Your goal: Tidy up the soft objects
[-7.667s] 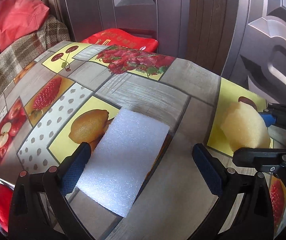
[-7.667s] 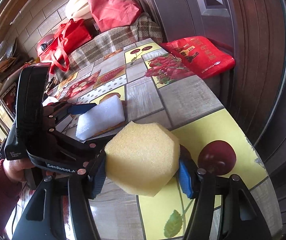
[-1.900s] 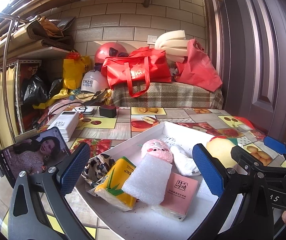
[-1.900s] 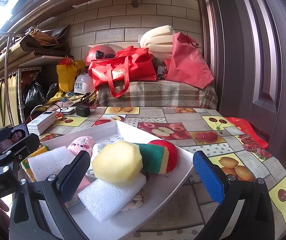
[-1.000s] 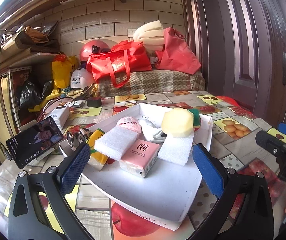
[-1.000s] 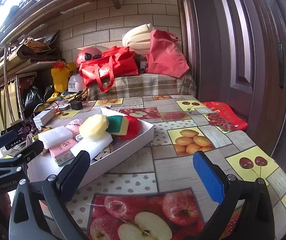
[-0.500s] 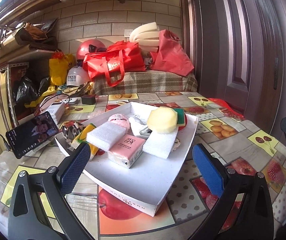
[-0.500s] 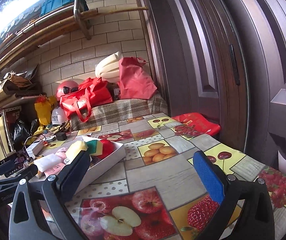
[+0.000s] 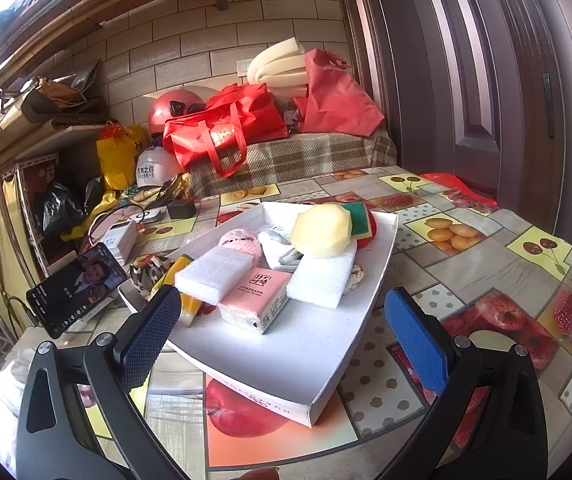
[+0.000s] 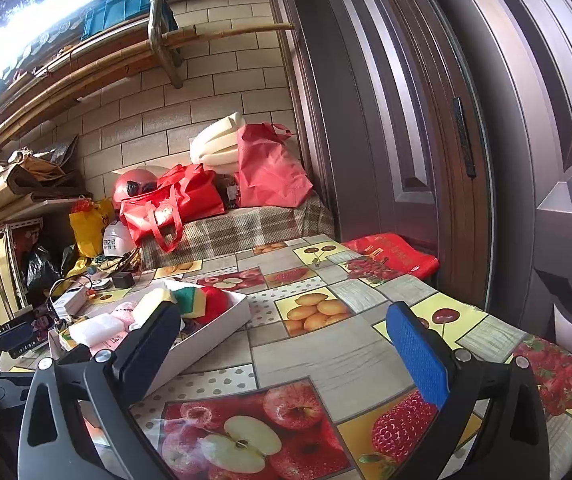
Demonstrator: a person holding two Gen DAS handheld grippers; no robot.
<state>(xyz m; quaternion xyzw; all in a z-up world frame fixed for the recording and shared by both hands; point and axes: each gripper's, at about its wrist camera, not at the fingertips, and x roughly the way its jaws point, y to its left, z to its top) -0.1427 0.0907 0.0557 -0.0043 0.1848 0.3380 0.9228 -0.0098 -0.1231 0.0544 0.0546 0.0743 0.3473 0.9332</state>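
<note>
A white tray (image 9: 309, 360) on the fruit-print table holds soft things: a yellow sponge (image 9: 321, 231), two white foam blocks (image 9: 214, 269) (image 9: 321, 276), a pink tissue pack (image 9: 256, 298), a pink plush (image 9: 240, 240) and a green-yellow sponge (image 9: 359, 216). My left gripper (image 9: 282, 336) is open and empty, held back from the tray's near end. My right gripper (image 10: 286, 350) is open and empty over the table, to the right of the tray (image 10: 210, 330).
A phone (image 9: 74, 288) leans left of the tray, with a power bank (image 9: 120, 236) and cables behind. Red bags (image 9: 222, 128) sit on a plaid bench at the back. A dark door (image 10: 445, 140) stands right, with a red bag (image 10: 393, 258) at the table's edge.
Both grippers have drawn back from the tray, open and empty. The right wrist view has tilted up and away, so the tray looks smaller and further left.
</note>
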